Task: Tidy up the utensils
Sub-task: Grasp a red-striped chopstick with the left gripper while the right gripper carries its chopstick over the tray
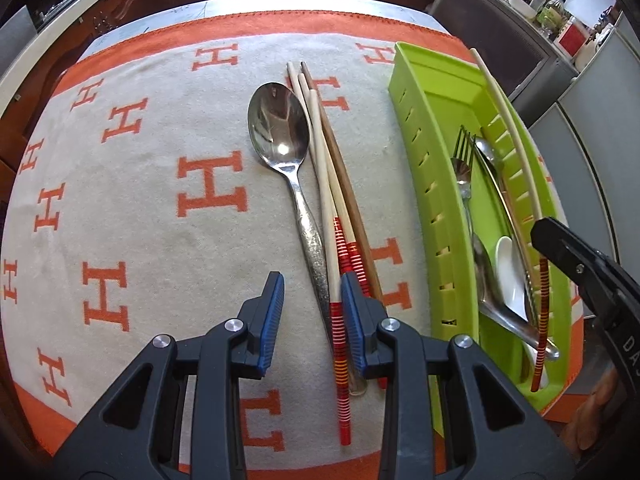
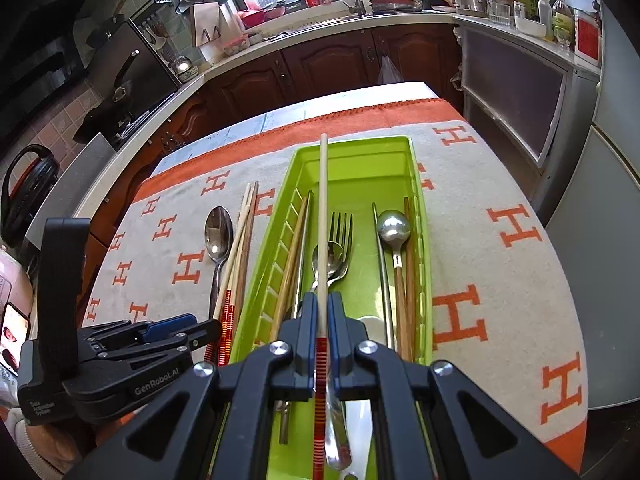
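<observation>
Right hand-held gripper (image 2: 321, 320) pinches a chopstick (image 2: 323, 216) over the green tray (image 2: 404, 148). Left hand-held gripper (image 1: 312, 308) is spread, w/ spoon (image 1: 280, 124) between fingers.

Your left gripper (image 1: 312, 320) hangs with jaws apart, straddling a striped chopstick (image 1: 338, 328) and possibly the spoon (image 1: 280, 128) handle, beside the green tray (image 1: 420, 128).

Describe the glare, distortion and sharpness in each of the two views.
Left wrist view: strong fisheye bend, the green tray curves; bright glare spot on the spoon bowl; the left gripper is sharp. Right wrist view: blown-out window, dark corners; the right gripper and its chopstick are crisp.
</observation>
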`<state>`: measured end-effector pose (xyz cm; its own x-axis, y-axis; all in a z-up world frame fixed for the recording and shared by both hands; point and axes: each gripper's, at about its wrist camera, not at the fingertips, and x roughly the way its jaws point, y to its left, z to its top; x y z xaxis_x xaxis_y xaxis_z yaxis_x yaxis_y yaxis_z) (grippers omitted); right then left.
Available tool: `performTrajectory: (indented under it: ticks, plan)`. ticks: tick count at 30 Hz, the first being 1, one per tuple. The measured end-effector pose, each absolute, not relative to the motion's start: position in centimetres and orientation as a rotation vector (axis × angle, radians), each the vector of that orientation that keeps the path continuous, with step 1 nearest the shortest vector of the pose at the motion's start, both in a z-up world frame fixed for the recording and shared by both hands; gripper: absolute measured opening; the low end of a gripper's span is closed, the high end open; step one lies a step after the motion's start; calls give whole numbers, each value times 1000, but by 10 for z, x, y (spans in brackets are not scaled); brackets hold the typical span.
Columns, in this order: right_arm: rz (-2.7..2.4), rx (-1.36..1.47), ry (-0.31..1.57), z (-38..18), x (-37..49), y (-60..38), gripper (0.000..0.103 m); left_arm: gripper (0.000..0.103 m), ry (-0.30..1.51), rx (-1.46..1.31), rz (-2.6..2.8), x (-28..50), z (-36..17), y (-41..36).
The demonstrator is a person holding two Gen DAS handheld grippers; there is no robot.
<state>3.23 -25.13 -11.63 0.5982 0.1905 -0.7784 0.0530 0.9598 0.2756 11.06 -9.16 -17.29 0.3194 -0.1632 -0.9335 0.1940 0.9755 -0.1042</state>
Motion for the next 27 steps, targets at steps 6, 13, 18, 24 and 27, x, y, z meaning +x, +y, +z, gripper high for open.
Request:
performTrajectory:
  ticks: [6, 13, 18, 24, 27]
  plan:
    - [91, 305, 930, -120, 32, -255, 5, 13, 1219, 40, -242, 111, -175, -94]
    - [102, 321, 923, -121, 30, -258, 5, 4, 1193, -18, -236, 112, -172, -81]
    - [107, 326, 918, -121, 29, -258, 5, 3, 1170, -52, -227, 112, -172, -68]
    - [103, 328, 922, -120, 29, -258, 5, 3, 1119, -75, -237, 105, -155, -63]
    - [94, 344, 935, -121, 30, -260, 6, 3, 1098, -94, -267, 102, -140, -66]
